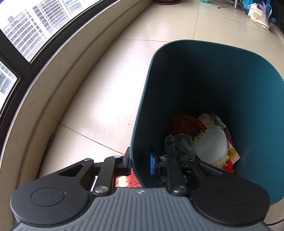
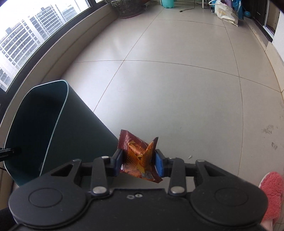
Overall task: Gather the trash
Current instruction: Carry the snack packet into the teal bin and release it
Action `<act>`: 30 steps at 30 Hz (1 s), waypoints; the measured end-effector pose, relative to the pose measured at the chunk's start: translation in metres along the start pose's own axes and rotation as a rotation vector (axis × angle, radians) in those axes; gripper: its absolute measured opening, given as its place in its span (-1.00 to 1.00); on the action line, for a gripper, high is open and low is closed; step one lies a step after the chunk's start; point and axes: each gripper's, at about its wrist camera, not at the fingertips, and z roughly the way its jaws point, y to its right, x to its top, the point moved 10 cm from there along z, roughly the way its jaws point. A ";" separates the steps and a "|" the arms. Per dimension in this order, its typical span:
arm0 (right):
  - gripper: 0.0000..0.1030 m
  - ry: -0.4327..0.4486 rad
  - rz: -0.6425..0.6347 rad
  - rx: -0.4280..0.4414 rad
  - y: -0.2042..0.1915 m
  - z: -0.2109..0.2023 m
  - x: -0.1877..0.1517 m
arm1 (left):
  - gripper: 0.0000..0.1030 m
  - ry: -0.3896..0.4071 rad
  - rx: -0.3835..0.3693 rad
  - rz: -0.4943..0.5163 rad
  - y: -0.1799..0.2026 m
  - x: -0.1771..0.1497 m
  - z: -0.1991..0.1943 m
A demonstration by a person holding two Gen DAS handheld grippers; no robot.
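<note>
Window: on the far left, with tall buildings outside.
Floor: pale tiles, shiny in the light.
Left claw: pinching the near wall of the bin, one finger outside and one inside.
Bin: dark green, tipped toward the claw, open at the top.
Trash in the bin: at the bottom, a red net thing, a grey crumpled paper, a white piece and some wrappers.
Right claw: pinching a snack wrapper between its two fingers, up off the floor.
Snack wrapper: red and orange, crumpled, just right of the bin and outside it.
Pink slipper: at the far right edge, on the floor.
White bag: far away at the back.
</note>
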 end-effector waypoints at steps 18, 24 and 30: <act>-0.29 -0.100 -0.168 0.046 -0.161 0.031 0.022 | -0.66 0.012 -0.078 -0.035 -0.004 0.002 -0.005; -0.29 -0.220 -0.162 -0.033 -0.174 0.100 0.014 | -0.66 0.018 -0.093 -0.042 -0.005 0.002 -0.005; -0.27 -0.316 -0.057 -0.072 -0.164 0.143 0.004 | -0.66 0.022 -0.099 -0.042 -0.004 0.001 -0.004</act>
